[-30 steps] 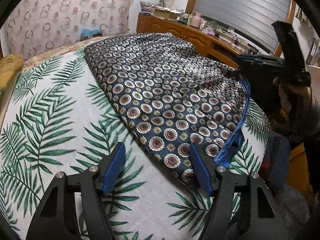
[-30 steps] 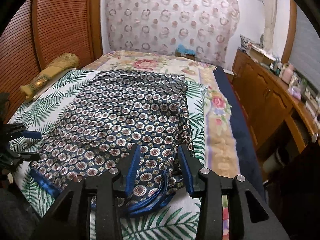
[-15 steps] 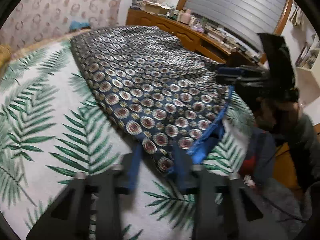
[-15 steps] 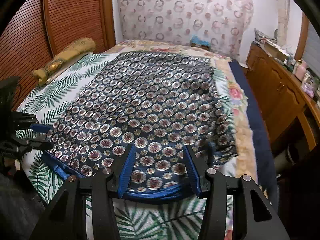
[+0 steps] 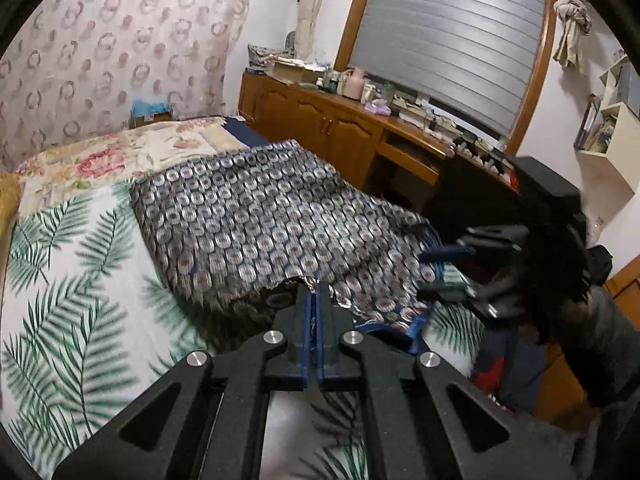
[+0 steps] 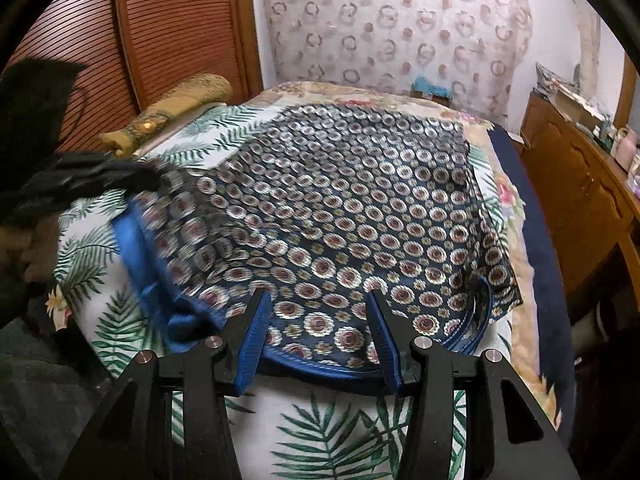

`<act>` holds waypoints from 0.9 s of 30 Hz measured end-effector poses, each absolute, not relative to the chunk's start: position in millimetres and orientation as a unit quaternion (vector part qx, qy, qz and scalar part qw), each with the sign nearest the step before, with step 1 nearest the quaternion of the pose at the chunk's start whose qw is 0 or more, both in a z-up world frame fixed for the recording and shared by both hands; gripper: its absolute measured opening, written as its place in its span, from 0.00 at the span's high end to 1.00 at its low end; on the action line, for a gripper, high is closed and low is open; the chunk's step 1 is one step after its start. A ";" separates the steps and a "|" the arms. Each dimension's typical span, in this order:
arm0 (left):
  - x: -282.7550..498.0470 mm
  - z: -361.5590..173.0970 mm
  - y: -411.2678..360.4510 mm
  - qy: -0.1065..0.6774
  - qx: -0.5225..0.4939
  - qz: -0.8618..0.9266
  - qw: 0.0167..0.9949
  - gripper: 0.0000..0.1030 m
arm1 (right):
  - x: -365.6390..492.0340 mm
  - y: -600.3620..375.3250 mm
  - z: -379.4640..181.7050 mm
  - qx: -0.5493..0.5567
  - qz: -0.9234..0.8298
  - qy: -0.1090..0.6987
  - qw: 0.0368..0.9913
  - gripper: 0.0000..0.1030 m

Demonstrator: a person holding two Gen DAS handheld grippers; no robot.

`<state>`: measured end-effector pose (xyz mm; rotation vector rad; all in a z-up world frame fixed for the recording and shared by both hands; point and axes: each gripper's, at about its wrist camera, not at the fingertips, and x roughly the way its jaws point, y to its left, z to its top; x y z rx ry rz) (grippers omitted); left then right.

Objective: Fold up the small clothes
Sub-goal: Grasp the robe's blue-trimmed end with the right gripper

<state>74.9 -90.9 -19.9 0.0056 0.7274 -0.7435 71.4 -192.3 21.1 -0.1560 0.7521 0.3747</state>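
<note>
Blue pads of the left claw (image 5: 313,300) are pressed together on the near corner of the patterned garment (image 5: 256,216), a navy cloth with rings and a blue hem; its jaws have just been closing, and the cloth between them now rides up off the bed (image 5: 80,280) in a small peak. So the step in hand looks like the start of a fold: one corner of the near edge is caught and lifted, the other not yet. In the right wrist view the right claw (image 6: 316,312) stands about half open, its jaws having just been widening a little, and it straddles the blue hem (image 6: 320,364) at the near edge without pinching it; from the pictures I judge the pads clear of the fabric. The garment lies spread flat over the palm-leaf sheet (image 6: 344,432), reaching well back toward the floral bedcover (image 5: 120,152) and the curtain (image 6: 400,24) behind. Next, I would expect the right claw to close on its part of the hem, so that both corners can rise level and be carried away toward the far edge. That calls for matched height in both hands; thin, slippery-looking cloth could slide out or sag in the middle. A wooden dresser (image 5: 332,128) stands beyond the bed.
</note>
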 end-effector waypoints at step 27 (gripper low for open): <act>122.0 -38.2 -83.3 0.356 -0.013 -0.309 0.882 0.99 | 89.7 -194.9 -21.1 -0.136 0.141 0.406 0.893 0.51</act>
